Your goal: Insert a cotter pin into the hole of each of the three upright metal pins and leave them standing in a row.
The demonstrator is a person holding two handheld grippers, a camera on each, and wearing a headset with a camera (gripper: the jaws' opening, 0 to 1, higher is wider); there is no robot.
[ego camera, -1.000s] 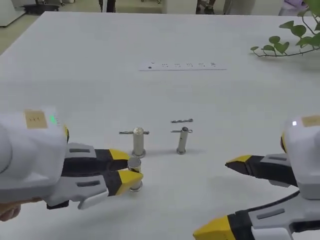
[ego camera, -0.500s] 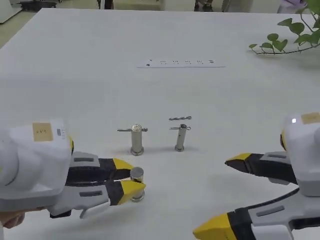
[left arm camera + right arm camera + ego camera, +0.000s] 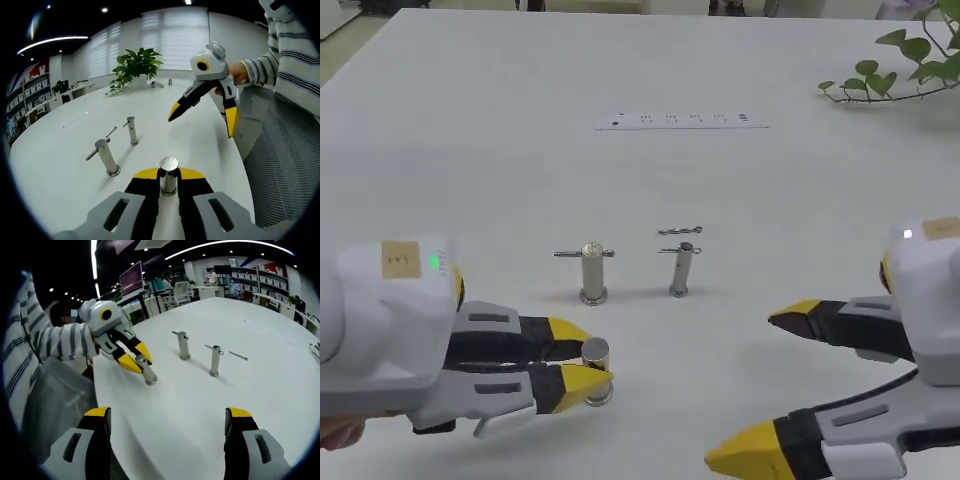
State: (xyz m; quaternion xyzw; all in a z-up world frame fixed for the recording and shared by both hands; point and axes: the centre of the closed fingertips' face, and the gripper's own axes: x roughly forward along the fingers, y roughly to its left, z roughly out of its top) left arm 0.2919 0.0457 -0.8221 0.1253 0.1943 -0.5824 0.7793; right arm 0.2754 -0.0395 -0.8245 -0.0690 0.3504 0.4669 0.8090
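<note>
With the left hand-held gripper [image 3: 588,368], pinches a short silver metal pin with a flat round head [image 3: 596,360] between the yellow tips, jaws pressed against its shaft from both sides. Holds that pin upright, base down on the white counter [image 3: 470,150], closest to the person of the three. Same grip in the left gripper view: round head standing up between the two yellow tips.

Holds the right hand-held gripper [image 3: 752,390] spread wide, grasping nothing — off to the right, tips pointing leftward, well apart from every pin.

Farther back on the counter, side by side and apart from each other:
- a second upright silver pin [image 3: 592,278], near the pinched one and just behind it, not touching, with a thin wire cotter pin [image 3: 570,254] set crosswise through its top;
- a slimmer upright silver pin [image 3: 681,275] to the right of that, likewise crossed near the top by another wire cotter pin [image 3: 694,251].

Just behind the slimmer pin, flat on the counter and clear of it: a loose wire cotter pin [image 3: 681,231].

Farther back still, a narrow white printed strip [image 3: 682,122] lying flat. At the far right edge, a leafy green plant sprig [image 3: 910,70] over the counter. In the left gripper view, a striped sleeve [image 3: 292,55] behind the right hand-held gripper.
</note>
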